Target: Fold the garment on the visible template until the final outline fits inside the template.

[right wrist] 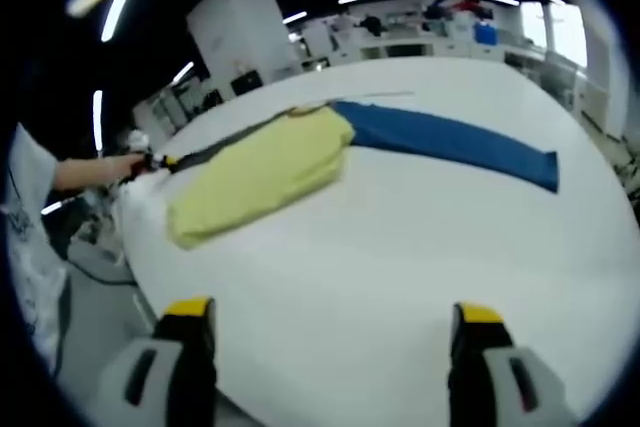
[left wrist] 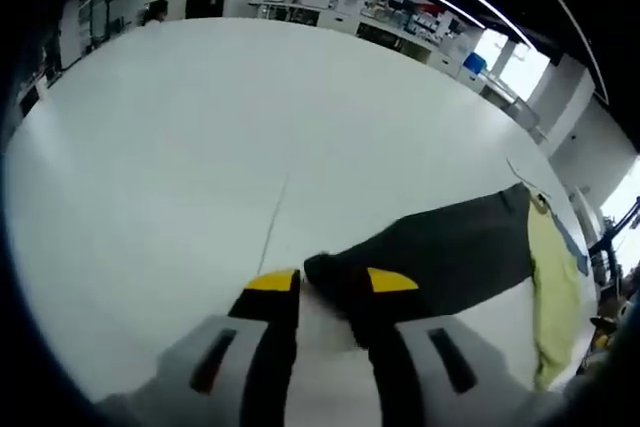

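Garment (right wrist: 262,175) pieces are lying spread across a broad white table (left wrist: 200,147): a yellow-green part is resting in the middle, with a blue strip (right wrist: 450,139) stretching away to the right of it in the right gripper view and a dark grey part (left wrist: 450,247) reaching toward the near edge in the left gripper view. The left gripper (left wrist: 334,285) is clamping its yellow-tipped jaws on the near end of that dark grey cloth, low over the tabletop. The right gripper (right wrist: 333,319) is hovering over bare table near the edge, its jaws standing wide apart with nothing between them. A faint seam line is running across the white surface. Beyond the table, a workshop room is showing, with desks, shelves, white pillars, bright windows and long ceiling light strips.
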Demonstrator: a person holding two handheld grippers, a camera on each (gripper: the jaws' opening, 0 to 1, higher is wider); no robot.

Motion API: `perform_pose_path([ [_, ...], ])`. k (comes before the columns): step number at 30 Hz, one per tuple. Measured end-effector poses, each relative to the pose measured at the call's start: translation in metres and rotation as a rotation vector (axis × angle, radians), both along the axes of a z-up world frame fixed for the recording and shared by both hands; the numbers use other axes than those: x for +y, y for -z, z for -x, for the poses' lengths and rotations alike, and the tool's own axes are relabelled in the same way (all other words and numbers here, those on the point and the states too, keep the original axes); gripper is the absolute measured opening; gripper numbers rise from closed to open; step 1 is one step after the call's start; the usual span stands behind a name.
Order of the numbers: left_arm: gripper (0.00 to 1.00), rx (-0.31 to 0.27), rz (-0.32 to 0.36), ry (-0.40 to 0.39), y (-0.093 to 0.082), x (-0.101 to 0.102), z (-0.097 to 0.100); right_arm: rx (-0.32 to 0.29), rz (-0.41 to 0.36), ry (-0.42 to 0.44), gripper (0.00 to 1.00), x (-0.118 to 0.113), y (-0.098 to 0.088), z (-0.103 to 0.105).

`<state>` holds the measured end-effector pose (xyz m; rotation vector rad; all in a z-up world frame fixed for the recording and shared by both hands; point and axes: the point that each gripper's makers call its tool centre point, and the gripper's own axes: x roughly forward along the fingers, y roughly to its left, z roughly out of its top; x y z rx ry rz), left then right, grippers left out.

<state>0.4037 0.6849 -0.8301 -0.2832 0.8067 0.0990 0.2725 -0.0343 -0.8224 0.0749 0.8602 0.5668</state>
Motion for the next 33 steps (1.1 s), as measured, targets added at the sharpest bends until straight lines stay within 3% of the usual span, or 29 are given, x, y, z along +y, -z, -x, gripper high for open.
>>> perform_pose_path([
  [4, 0.48, -0.015, -0.004, 0.022, -0.006, -0.001, 0.006, -0.001, -0.008, -0.007, 0.98, 0.005, -0.001, 0.0],
  [14, 0.64, -0.097, 0.013, 0.092, -0.029, -0.021, 0.018, -0.022, -0.006, -0.039, 0.98, 0.013, -0.005, -0.005],
  [16, 0.65, -0.113, 0.025, 0.12, -0.038, -0.038, 0.031, -0.025, -0.007, -0.045, 0.98, 0.014, -0.005, -0.006],
  [20, 0.65, -0.162, -0.016, 0.182, -0.053, -0.06, 0.04, -0.053, -0.006, -0.056, 0.97, 0.016, -0.012, -0.009],
  [21, 0.65, -0.167, -0.02, 0.198, -0.058, -0.074, 0.047, -0.061, -0.007, -0.056, 0.97, 0.016, -0.013, -0.009],
  [27, 0.64, -0.229, -0.021, 0.276, -0.074, -0.112, 0.057, -0.067, -0.01, -0.081, 0.92, 0.014, -0.017, -0.006],
  [33, 0.64, -0.304, -0.044, 0.37, -0.098, -0.165, 0.068, -0.08, -0.002, -0.118, 0.9, 0.019, -0.022, -0.002],
])
